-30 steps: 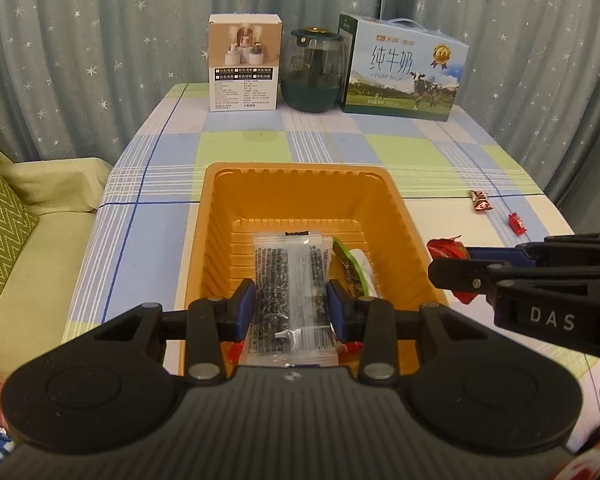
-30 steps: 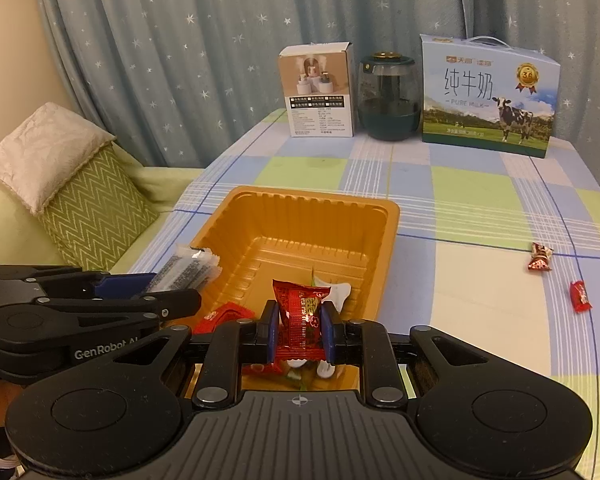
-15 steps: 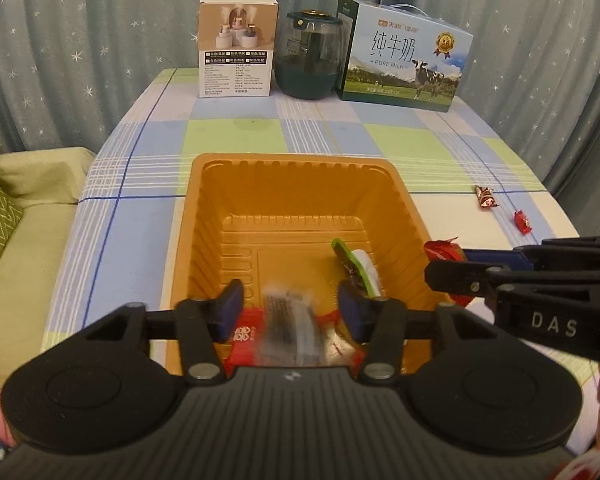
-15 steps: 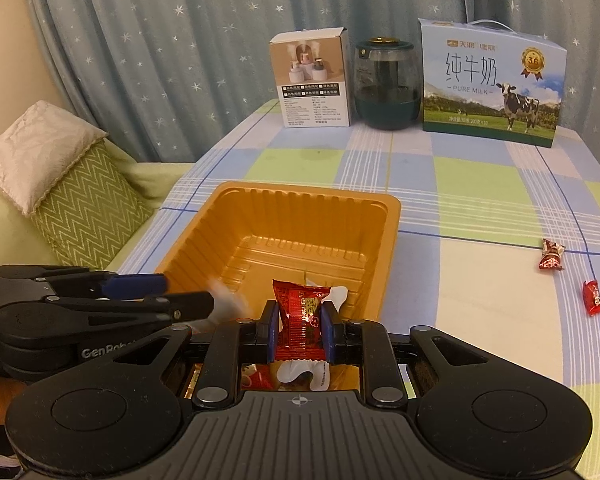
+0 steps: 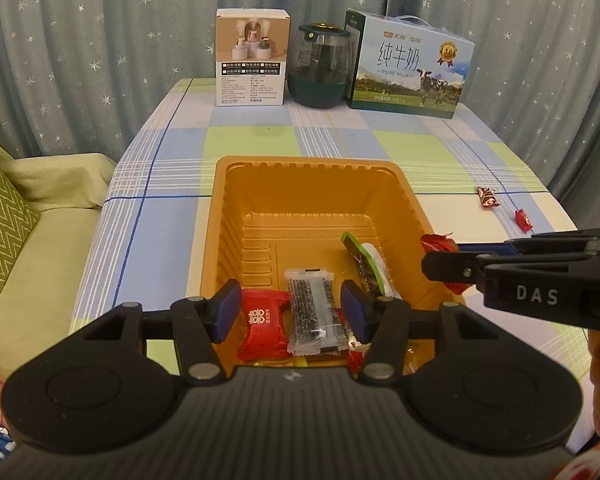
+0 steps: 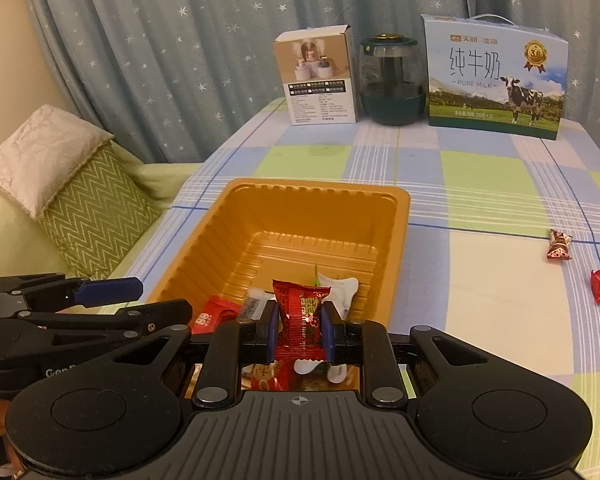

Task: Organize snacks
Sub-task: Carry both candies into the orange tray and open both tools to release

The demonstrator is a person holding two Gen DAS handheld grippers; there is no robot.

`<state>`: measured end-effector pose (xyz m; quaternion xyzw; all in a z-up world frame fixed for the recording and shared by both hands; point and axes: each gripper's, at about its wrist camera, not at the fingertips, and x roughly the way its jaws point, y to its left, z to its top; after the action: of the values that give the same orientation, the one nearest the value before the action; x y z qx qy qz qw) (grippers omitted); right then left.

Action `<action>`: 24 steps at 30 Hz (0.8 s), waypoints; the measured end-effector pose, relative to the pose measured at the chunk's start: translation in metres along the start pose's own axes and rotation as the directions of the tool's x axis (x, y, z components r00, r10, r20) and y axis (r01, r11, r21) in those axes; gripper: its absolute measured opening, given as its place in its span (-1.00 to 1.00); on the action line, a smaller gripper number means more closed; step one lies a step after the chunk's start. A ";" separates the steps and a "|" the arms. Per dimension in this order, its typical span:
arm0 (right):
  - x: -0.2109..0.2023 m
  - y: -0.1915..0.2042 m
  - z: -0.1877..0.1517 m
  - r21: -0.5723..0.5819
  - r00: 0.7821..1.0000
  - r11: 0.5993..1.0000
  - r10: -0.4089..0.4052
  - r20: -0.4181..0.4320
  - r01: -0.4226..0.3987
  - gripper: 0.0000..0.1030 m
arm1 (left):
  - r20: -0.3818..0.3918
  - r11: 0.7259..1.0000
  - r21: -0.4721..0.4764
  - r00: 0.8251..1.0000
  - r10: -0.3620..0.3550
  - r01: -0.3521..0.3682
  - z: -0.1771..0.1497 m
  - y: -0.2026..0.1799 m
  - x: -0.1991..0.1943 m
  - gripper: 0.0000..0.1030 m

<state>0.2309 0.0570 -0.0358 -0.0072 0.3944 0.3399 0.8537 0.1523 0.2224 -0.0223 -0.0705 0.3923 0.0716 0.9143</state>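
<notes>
Hand-held gripper on my right [image 6: 299, 334] pinches a red candy packet [image 6: 300, 316] over the orange tray [image 6: 396, 216]. Left hand-held gripper [image 5: 291, 312] gapes wide, holding nothing.

Orange tray [image 5: 220, 216], red candy [image 6: 300, 312], blue/green plaid cloth [image 6: 480, 184].

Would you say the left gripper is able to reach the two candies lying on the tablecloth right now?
Probably not directly: the left gripper is open and empty, but the right gripper, shut on a red packet, sits between it and the candies.
</notes>
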 end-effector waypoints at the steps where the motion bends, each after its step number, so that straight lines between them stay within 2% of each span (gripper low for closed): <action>1: 0.000 0.001 0.000 0.000 1.000 1.000 0.002 0.002 -0.002 -0.57 | 0.002 1.000 -0.002 1.000 -0.001 0.001 -0.001 0.000 -0.001 0.02; 12: 0.004 0.008 0.009 -0.006 1.000 1.000 0.012 0.017 -0.011 -0.56 | 0.001 1.000 -0.020 1.000 0.003 -0.003 -0.006 0.007 -0.006 0.11; 13: 0.005 0.007 0.009 0.003 1.000 1.000 0.009 0.017 -0.009 -0.48 | 0.000 1.000 -0.022 1.000 0.004 -0.004 -0.007 0.008 -0.007 0.12; 14: 0.004 0.005 0.009 0.018 1.000 1.000 0.011 0.023 -0.011 -0.21 | 0.001 1.000 -0.022 1.000 0.006 -0.006 -0.008 0.008 -0.008 0.14; 16: -0.001 -0.001 0.008 0.052 0.999 0.999 0.009 0.044 -0.011 0.12 | 0.004 1.000 -0.023 1.000 0.012 -0.012 -0.010 0.008 -0.010 0.16; 24: -0.020 -0.016 -0.002 0.101 0.999 0.995 -0.024 0.038 0.020 0.12 | 0.005 1.000 -0.025 1.000 0.003 -0.003 -0.016 0.001 -0.019 0.27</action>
<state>0.2299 0.0331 -0.0274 0.0382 0.3943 0.3102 0.8642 0.1278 0.2190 -0.0193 -0.0811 0.3893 0.0778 0.9142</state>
